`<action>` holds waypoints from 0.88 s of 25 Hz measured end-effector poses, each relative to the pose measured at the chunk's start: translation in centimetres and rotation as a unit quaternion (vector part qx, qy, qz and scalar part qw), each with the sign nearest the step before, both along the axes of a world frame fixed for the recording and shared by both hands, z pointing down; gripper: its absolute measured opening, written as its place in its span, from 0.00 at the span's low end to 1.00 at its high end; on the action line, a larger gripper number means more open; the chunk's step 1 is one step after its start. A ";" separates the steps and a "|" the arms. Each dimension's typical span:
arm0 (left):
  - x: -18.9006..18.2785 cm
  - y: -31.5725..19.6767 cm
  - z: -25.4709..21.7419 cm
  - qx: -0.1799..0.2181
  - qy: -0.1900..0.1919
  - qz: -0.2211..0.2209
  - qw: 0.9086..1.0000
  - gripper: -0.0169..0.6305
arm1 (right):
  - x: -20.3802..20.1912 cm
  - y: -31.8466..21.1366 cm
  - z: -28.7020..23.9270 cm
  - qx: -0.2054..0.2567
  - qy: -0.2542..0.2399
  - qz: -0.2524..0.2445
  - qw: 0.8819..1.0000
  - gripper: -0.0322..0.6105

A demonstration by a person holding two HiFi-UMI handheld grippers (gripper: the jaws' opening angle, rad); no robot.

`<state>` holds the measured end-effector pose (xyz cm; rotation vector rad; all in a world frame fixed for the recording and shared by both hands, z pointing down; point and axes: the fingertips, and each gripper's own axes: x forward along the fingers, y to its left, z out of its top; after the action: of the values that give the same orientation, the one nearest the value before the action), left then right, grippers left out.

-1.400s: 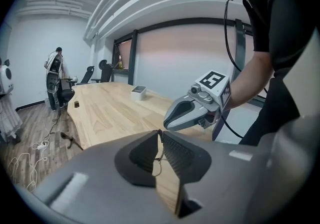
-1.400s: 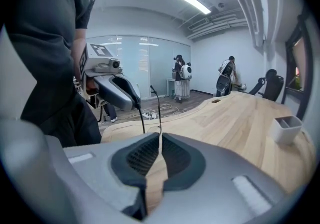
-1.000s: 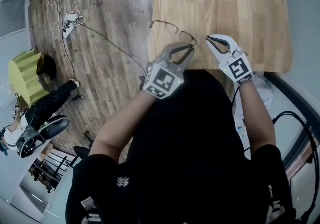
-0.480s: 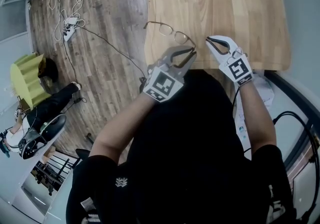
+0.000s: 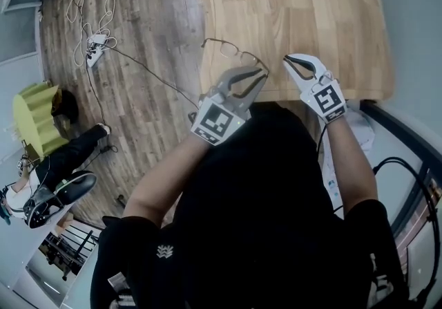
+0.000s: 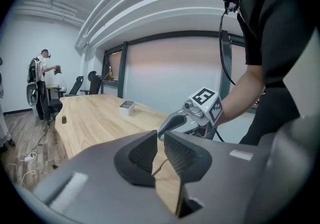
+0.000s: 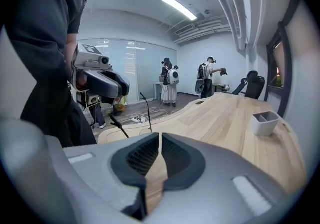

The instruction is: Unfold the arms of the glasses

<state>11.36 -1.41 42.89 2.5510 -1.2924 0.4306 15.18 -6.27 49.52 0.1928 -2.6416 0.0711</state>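
Note:
Thin wire-framed glasses (image 5: 247, 57) lie on the wooden table (image 5: 324, 24) near its left front edge. One arm runs back toward my left gripper (image 5: 262, 72). In the left gripper view that thin arm (image 6: 159, 167) shows low in the narrow gap between the pads, and neither pad presses on it. The left gripper (image 6: 160, 140) is open by a small gap, its jaws having just been opening. My right gripper (image 5: 286, 60) hovers just right of the glasses, shut and empty. In its own view the right gripper (image 7: 160, 140) has its pads almost touching.
A small grey tray (image 7: 265, 122) stands farther along the table. The table's curved edge drops to a wood floor with cables and a power strip (image 5: 95, 45). People (image 7: 170, 80) and office chairs (image 7: 252, 82) are at the far end of the room.
My left gripper has lifted a little at the end of the glasses' arm. The glasses stay on the table. The right gripper has kept its place.

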 end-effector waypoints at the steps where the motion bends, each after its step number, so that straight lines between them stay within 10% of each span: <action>1: -0.9 -0.1 -0.5 0.002 0.002 -0.010 1.000 0.10 | -0.2 0.0 -0.5 -0.001 -0.005 0.008 1.000 0.08; 11: -11.8 -0.3 -4.0 0.016 0.014 -0.119 0.993 0.05 | -2.6 -1.8 -5.8 -0.020 -0.078 0.151 0.985 0.08; 22: -17.2 -1.2 -8.0 0.069 -0.008 -0.183 0.981 0.03 | -2.5 -1.9 -11.5 0.021 -0.124 0.201 0.971 0.05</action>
<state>-5.86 -2.56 34.94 2.3390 -1.8066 0.2928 12.71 -8.16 37.98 0.7789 -2.8085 0.1852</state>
